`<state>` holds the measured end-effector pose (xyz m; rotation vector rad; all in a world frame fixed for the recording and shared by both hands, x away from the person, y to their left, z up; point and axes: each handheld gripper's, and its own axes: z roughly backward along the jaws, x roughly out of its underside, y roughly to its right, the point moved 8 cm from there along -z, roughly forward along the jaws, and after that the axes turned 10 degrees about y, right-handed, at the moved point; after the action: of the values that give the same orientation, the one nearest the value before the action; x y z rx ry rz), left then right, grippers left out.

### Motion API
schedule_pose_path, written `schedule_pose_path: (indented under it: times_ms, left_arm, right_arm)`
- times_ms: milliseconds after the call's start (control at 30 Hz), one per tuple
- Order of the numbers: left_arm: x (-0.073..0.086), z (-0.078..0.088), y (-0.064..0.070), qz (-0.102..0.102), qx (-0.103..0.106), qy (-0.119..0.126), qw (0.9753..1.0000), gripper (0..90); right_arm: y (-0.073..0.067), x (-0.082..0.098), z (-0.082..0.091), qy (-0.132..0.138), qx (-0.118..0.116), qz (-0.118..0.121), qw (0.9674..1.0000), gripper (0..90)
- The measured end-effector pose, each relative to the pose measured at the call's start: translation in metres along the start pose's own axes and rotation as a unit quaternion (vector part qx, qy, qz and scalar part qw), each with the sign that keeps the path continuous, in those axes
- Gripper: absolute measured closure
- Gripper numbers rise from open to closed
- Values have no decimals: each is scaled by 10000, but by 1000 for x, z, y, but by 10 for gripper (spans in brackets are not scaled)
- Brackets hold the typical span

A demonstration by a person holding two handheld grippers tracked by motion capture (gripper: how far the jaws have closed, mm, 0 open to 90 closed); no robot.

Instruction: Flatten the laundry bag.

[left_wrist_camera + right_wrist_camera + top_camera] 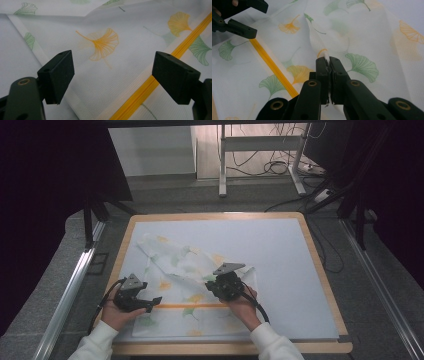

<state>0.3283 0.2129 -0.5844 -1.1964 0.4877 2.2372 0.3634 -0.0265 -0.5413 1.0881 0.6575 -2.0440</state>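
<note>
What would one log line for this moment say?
left gripper: open, over cloth | right gripper: shut on cloth fold | yellow stripe: flat on table

Lab: curtained rig, floor cables (280, 167)

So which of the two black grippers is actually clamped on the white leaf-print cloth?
The right gripper: its jaws are pinched together on a raised fold of the white leaf-print cloth. The left gripper has jaws wide apart over the cloth's yellow zipper, gripping nothing.
</note>
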Motion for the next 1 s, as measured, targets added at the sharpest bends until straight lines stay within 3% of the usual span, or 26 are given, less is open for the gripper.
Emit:
schedule_pose_path:
  times_ms: [1000]
  left_arm:
    - [-1, 1, 1, 49, 52, 40, 10000, 176]
  right_arm:
    - [35, -16, 25, 435, 318, -375, 9978, 859]
